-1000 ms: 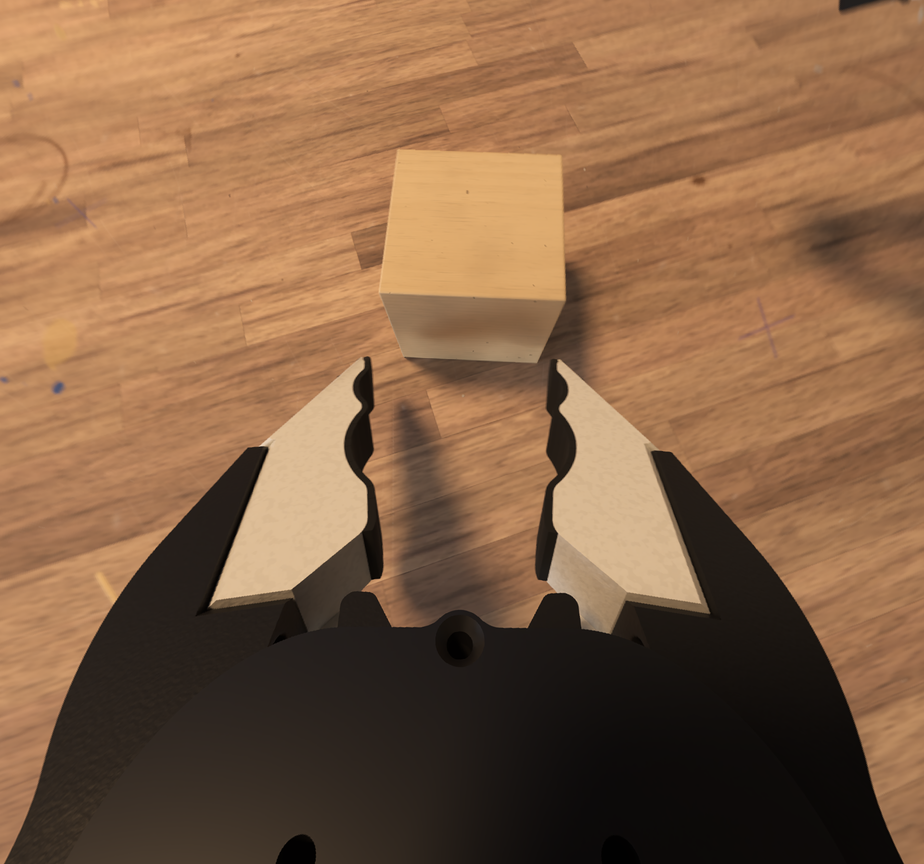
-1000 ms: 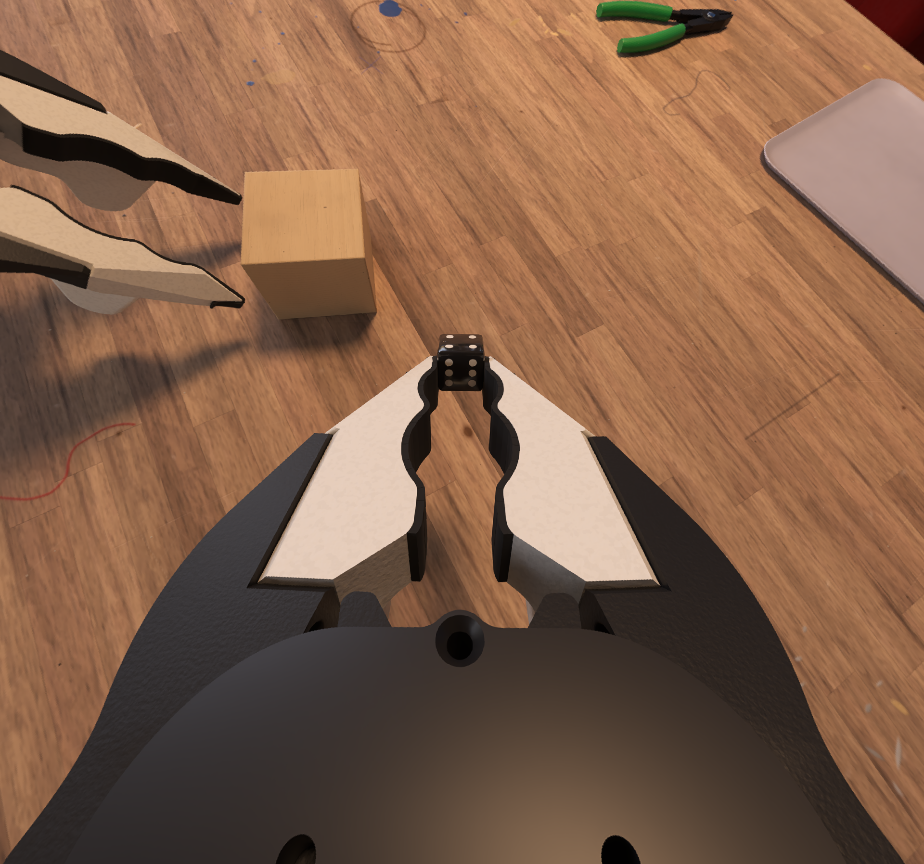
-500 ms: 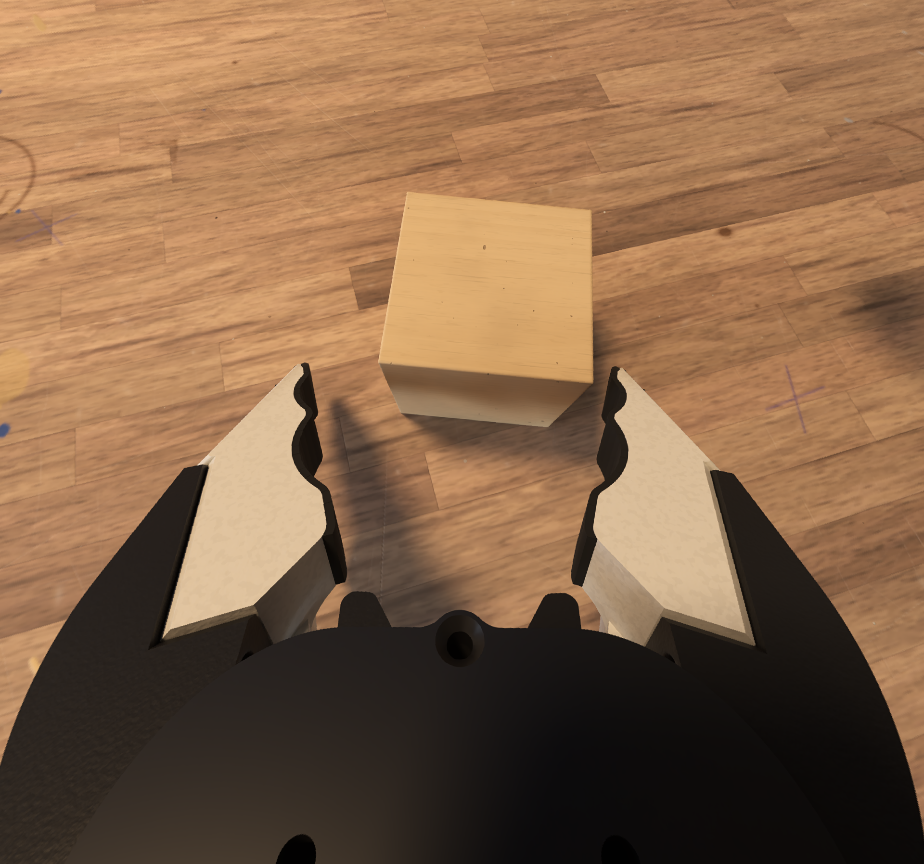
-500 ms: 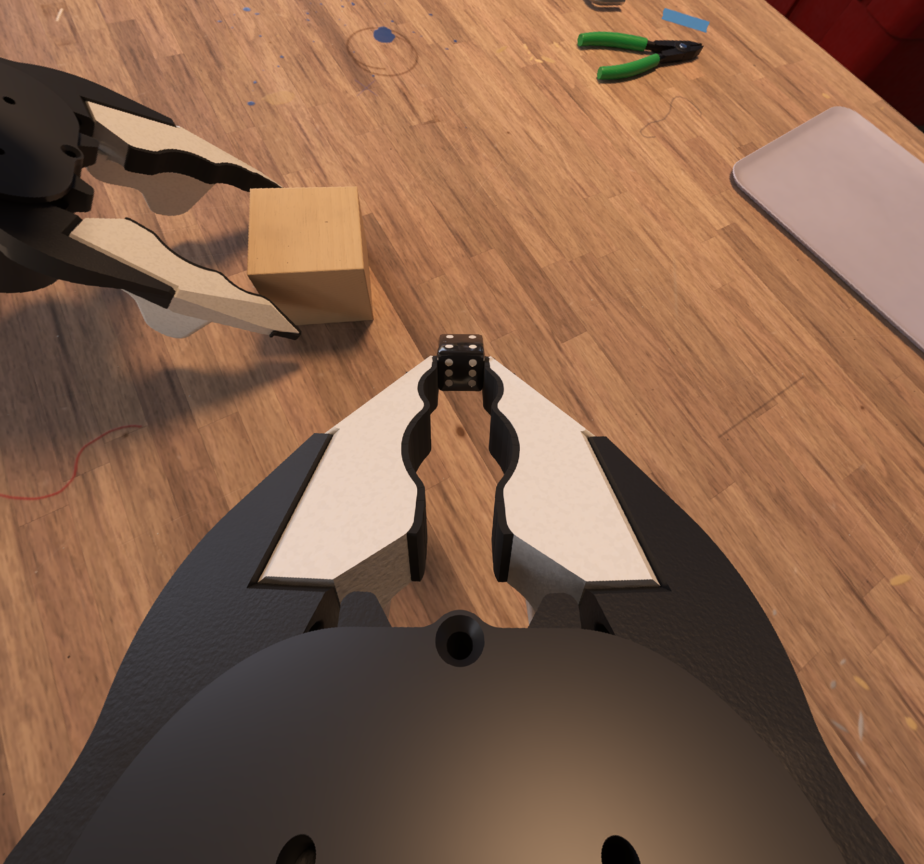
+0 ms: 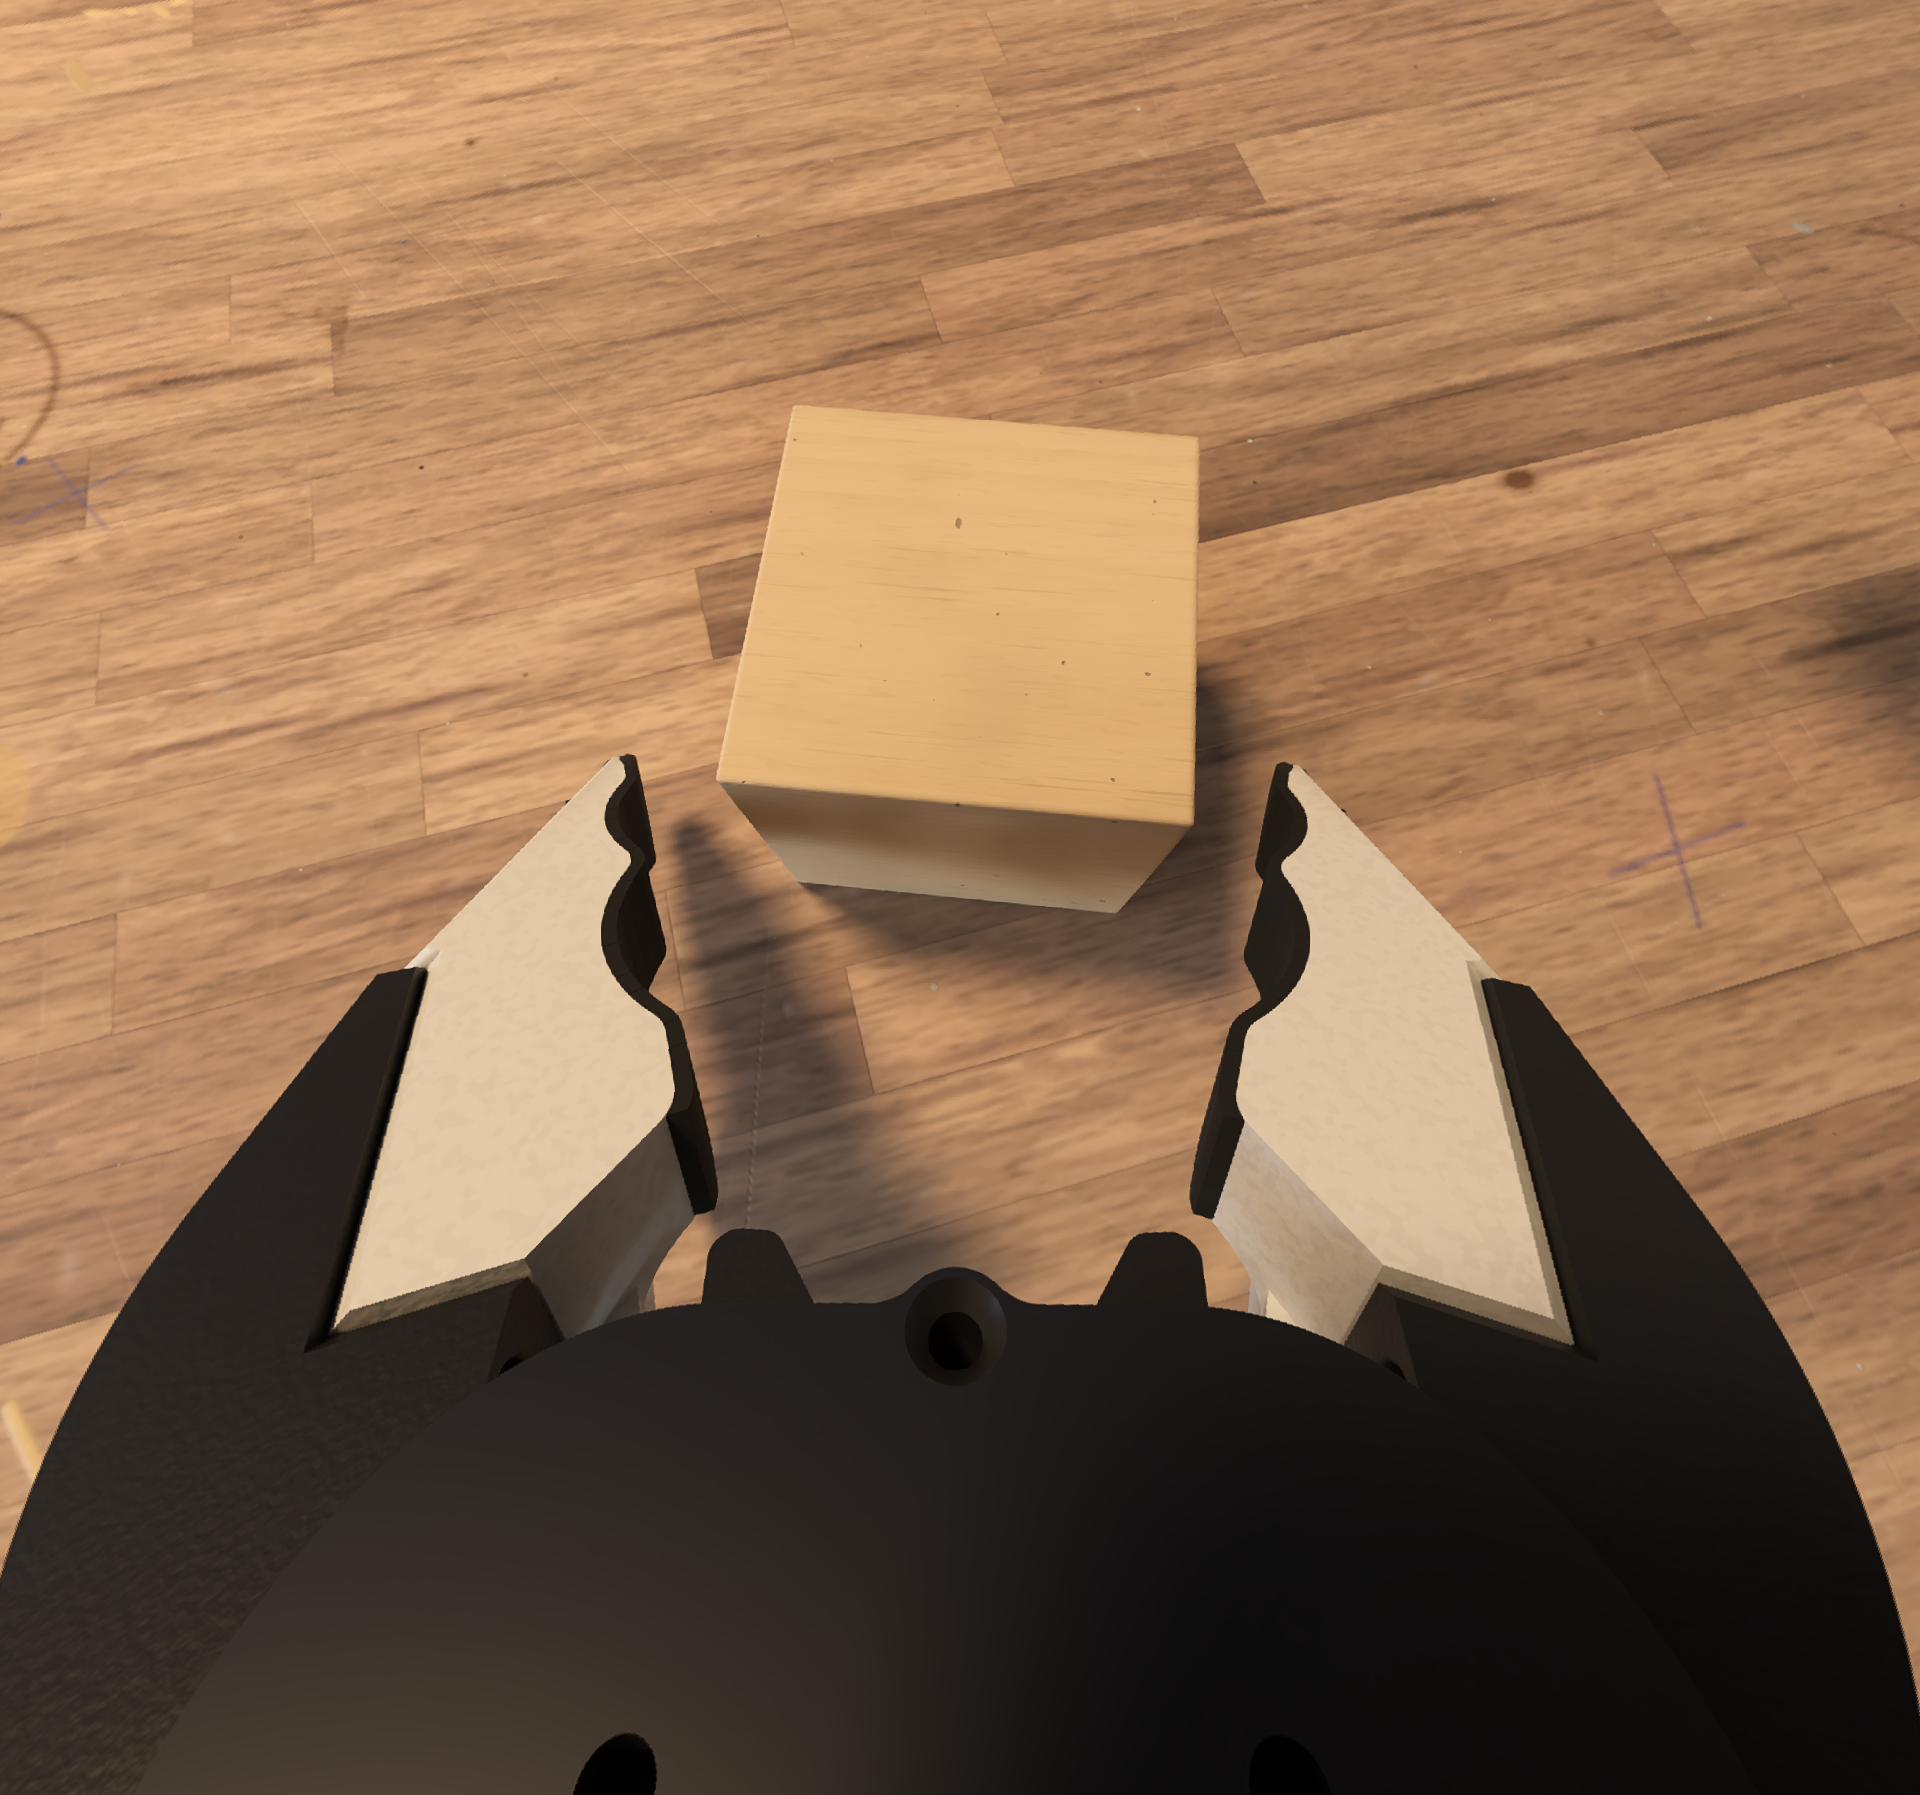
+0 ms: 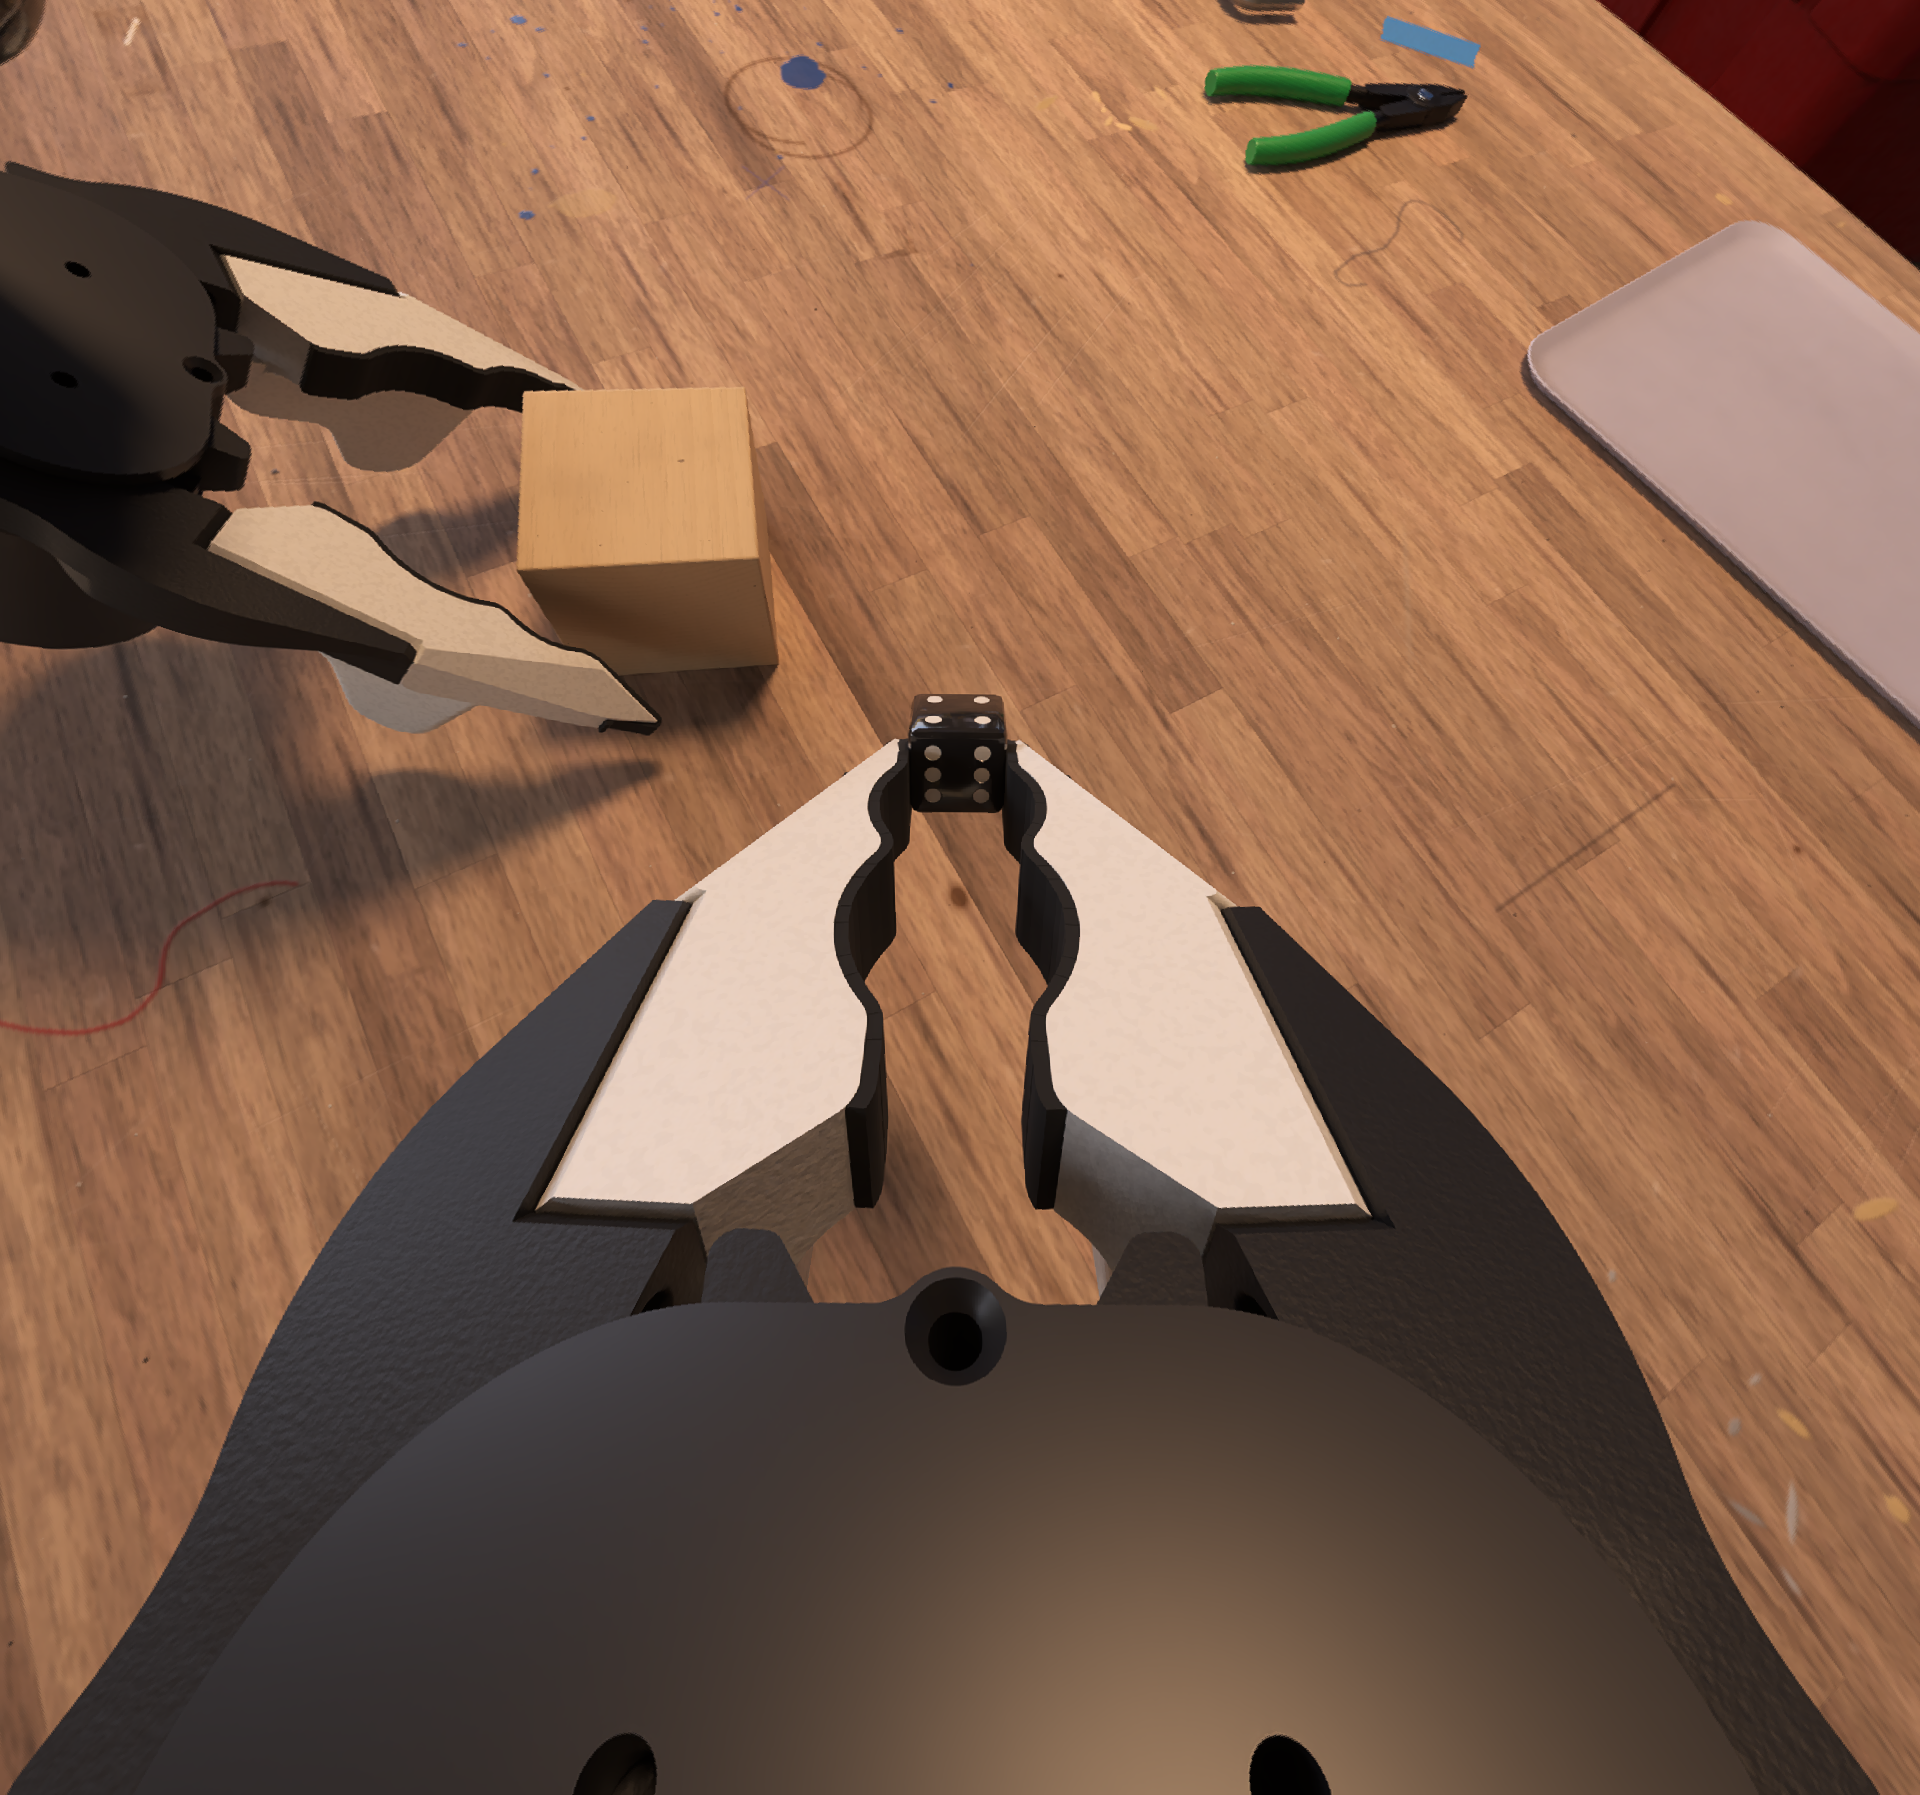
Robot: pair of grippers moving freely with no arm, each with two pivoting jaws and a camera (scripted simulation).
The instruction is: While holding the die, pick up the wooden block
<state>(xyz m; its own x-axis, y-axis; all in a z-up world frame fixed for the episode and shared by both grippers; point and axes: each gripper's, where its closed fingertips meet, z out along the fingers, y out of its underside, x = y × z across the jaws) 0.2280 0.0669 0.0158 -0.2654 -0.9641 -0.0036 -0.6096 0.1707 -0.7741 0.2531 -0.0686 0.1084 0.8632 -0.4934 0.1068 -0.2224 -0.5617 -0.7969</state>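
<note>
On a plank-grained wooden workbench (image 5: 520,291), a smooth pale wooden block (image 5: 966,633) sits just ahead of the left gripper (image 5: 956,779), its fingers spread wide, clear of it. The right gripper (image 6: 956,758) pinches a black, white-pipped die (image 6: 956,753) at its tips.

Wooden block (image 5: 961,644): pale cube, flat on the table (image 5: 1351,187), at 12 o'clock in the left wrist view, untouched. Die (image 6: 956,753): small, black, white pips, pinched off the table between the right claw's (image 6: 956,758) fingertips.
</note>
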